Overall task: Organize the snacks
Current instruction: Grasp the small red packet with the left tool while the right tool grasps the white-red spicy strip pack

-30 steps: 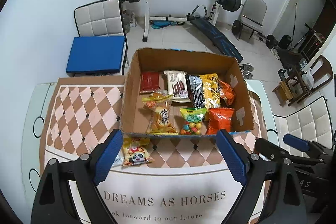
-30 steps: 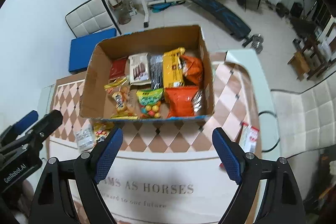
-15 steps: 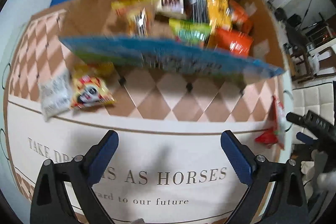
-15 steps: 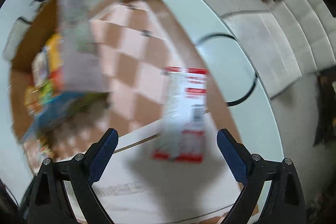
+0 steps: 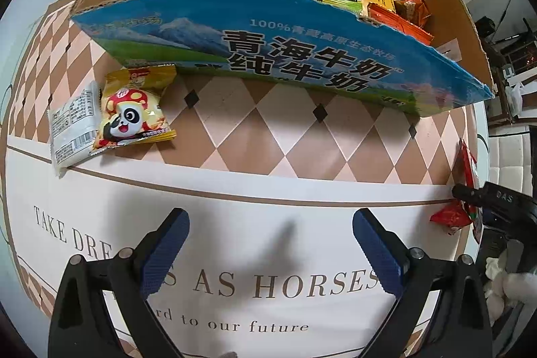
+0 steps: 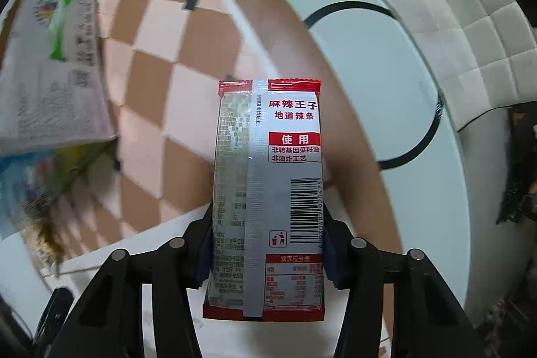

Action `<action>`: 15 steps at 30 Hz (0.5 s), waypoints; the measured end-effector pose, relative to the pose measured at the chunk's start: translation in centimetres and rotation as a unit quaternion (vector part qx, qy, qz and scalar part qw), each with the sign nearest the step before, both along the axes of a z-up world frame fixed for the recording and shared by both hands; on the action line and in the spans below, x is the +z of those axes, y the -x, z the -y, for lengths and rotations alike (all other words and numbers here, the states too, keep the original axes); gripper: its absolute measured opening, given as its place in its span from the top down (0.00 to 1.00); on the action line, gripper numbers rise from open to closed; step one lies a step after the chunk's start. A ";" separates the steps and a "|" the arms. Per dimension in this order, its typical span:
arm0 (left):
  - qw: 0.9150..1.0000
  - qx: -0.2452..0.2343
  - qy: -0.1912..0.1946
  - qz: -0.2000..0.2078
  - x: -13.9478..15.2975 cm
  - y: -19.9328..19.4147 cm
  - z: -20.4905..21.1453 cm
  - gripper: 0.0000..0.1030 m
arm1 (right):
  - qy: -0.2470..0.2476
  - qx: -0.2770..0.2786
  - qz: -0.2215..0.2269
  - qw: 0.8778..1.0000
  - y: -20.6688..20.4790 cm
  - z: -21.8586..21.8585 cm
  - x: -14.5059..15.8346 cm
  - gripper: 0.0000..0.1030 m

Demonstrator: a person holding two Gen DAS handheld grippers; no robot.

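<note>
A red-and-silver snack packet (image 6: pixel 268 190) lies back side up on the tablecloth near the table's right edge. My right gripper (image 6: pixel 265 257) points down over it, its jaws closing, and both blue pads (image 6: pixel 203 257) touch the packet's long sides. The left wrist view shows this packet (image 5: pixel 465 170) at far right. My left gripper (image 5: pixel 270 247) hangs open low over the printed cloth with nothing between its fingers. Beyond it stands the cardboard box (image 5: pixel 302 56), filled with several snack bags. A yellow panda packet (image 5: pixel 134 113) and a white packet (image 5: pixel 72 130) lie left of the box front.
The checkered tablecloth (image 5: pixel 268 150) covers a white table (image 6: pixel 386 62) whose rounded edge runs close to the right of the packet. A padded white chair (image 6: pixel 480 32) stands beyond that edge. The box's side (image 6: pixel 50 56) shows blurred at left.
Both grippers have come down close to the table. The right one swung over to the red-and-silver packet and its wide jaws closed in onto the packet's sides.
</note>
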State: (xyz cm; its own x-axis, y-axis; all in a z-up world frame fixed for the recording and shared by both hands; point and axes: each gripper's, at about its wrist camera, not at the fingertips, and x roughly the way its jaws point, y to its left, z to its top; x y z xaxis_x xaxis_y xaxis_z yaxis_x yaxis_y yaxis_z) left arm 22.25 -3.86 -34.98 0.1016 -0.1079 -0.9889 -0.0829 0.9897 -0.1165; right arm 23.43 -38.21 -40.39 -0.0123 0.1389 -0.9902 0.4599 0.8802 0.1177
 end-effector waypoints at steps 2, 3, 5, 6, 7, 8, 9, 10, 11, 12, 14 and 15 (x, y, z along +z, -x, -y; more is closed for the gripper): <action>1.000 0.004 0.005 -0.003 0.2 0.3 -0.4 0.03 | -0.016 0.008 0.008 1.000 0.4 -0.6 0.6 0.50; 1.000 0.006 0.007 -0.004 0.3 0.4 -0.6 0.03 | -0.026 0.012 0.013 0.999 0.7 -1.1 1.0 0.51; 1.000 0.009 0.005 -0.006 0.4 1.0 -1.1 0.03 | -0.051 0.016 0.022 0.998 1.2 -2.1 2.0 0.51; 1.000 0.010 0.002 -0.007 0.5 1.3 -1.3 0.03 | -0.065 0.020 0.030 0.997 1.7 -2.7 2.7 0.51; 1.000 0.012 0.002 -0.009 0.5 1.7 -1.5 0.03 | -0.070 0.024 0.035 0.997 2.0 -3.2 3.3 0.51; 1.000 0.015 0.004 -0.010 0.5 2.1 -1.7 0.03 | -0.074 0.030 0.041 0.996 2.4 -3.6 3.9 0.51; 1.000 0.016 0.006 -0.011 0.5 2.2 -1.7 0.03 | -0.081 0.035 0.048 0.995 3.0 -4.2 4.8 0.51; 1.000 0.017 0.014 -0.013 0.6 2.7 -1.5 0.03 | -0.086 0.036 0.052 0.994 3.6 -4.3 5.3 0.51; 1.000 0.014 0.018 -0.012 0.7 2.9 -1.1 0.03 | -0.089 0.035 0.055 0.994 4.4 -4.3 5.7 0.51; 1.000 0.007 0.022 -0.011 0.8 3.1 -0.5 0.03 | -0.089 0.032 0.059 0.994 5.4 -4.1 6.4 0.51; 0.999 -0.027 0.028 -0.008 0.9 3.3 1.9 0.03 | -0.087 0.026 0.063 0.994 6.8 -3.6 6.8 0.51; 0.999 -0.045 0.030 -0.006 1.0 3.2 3.2 0.03 | -0.083 0.018 0.063 0.994 7.9 -2.9 6.9 0.51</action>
